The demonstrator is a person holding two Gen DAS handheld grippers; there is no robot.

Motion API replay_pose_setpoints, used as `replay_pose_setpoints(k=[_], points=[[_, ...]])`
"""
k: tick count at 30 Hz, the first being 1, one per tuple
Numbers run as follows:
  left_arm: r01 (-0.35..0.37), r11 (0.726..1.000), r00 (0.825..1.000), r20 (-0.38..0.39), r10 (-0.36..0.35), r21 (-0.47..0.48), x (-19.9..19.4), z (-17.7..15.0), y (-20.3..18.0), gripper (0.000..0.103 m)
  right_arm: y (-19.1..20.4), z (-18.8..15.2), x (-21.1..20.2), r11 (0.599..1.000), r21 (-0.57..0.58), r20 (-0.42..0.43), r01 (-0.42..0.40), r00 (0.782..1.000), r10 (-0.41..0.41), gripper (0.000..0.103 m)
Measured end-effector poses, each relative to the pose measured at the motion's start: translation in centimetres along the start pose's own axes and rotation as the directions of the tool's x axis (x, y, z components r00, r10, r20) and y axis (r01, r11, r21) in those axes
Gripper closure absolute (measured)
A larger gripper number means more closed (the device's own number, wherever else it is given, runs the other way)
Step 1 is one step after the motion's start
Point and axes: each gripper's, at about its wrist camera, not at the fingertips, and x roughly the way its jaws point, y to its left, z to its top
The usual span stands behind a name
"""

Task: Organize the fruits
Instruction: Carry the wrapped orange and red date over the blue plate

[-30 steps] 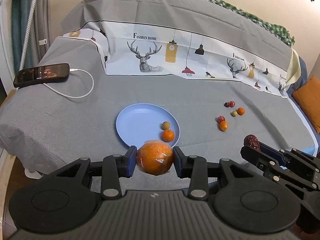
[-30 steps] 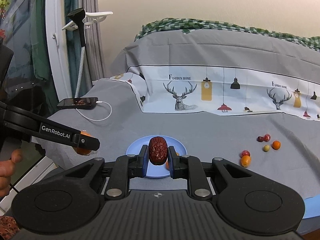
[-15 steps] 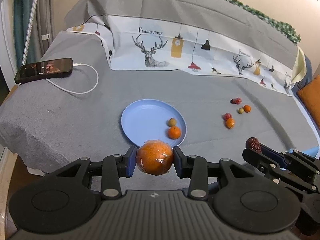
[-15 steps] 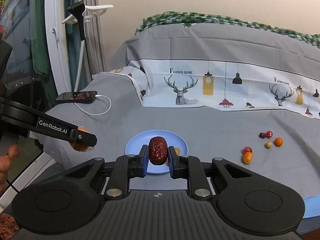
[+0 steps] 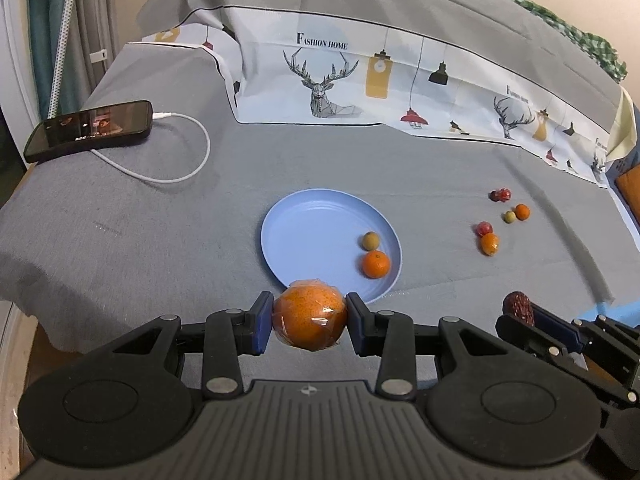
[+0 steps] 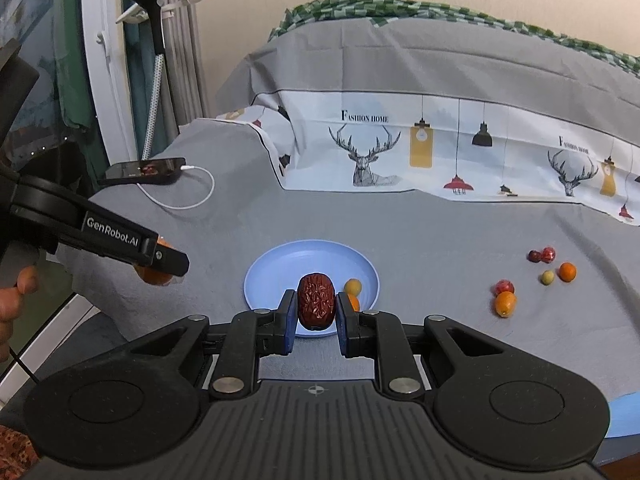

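Both tools moved closer to plate [image 5: 280, 236]; left tool [image 5: 310, 320] clamps orange [image 5: 310, 318], right tool [image 6: 316, 308] clamps date [image 6: 316, 300]. We lower over bare center of plate, release gently.

Wrapped orange [image 6: 154, 276] mostly hidden behind left gripper [image 6: 176, 266] finger in right wrist view. Small orange [image 6: 353, 302] in plate [image 6: 280, 268] half covered by right gripper's pad [image 6: 343, 312]. Dark-red fruits [image 5: 500, 195] too small to ID. Hand [image 6: 14, 300] cut off at frame edge.

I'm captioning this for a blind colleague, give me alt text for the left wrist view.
The left gripper holds a plastic-wrapped orange just short of a blue plate on a grey-covered bed; the plate holds a small orange and a greenish fruit. Six small fruits lie right.
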Motion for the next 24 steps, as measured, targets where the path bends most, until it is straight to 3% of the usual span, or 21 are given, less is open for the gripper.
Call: replay_pose_setpoints(k=[8, 24], points=[[0.02, 0.999, 0.999, -0.035, -0.019, 0.025, 3.7, 2.3, -0.2, 0.06, -0.9, 0.3, 4.7, 0.999, 0.028, -0.08, 0.018, 0.997, -0.016, 0.082], [0.015, 0.989, 0.994, -0.113, 0.002, 0.147, 15.9, 7.4, -3.1, 0.06, -2.9, 0.7, 15.9, 0.997, 0.073, -0.171, 0.024, 0.985, -0.011, 0.082]])
